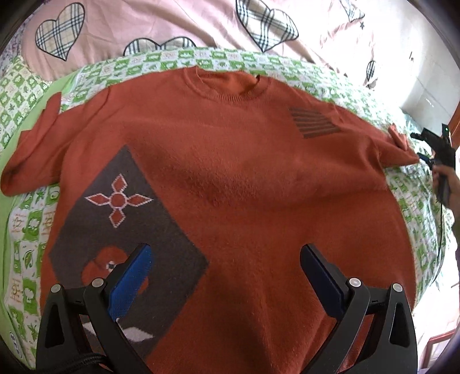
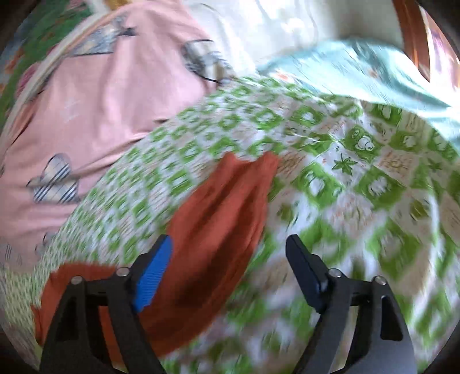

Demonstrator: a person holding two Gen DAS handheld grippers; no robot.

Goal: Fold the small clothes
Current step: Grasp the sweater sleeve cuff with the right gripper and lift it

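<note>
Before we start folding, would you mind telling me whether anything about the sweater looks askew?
The orange knitted sweater lies mostly flat on the green-checked bedsheet, but its sleeve at the picture's left is bent back on itself. Both grippers are open.

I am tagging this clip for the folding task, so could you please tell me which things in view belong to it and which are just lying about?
Belongs to the job:
- rust-orange knitted sweater, spread flat
- green-and-white checked cotton sheet under it
- left tongs, open
- right tongs, open, over a sleeve

Just lying about:
- pink quilt with plaid hearts
- pale blue cloth
</note>
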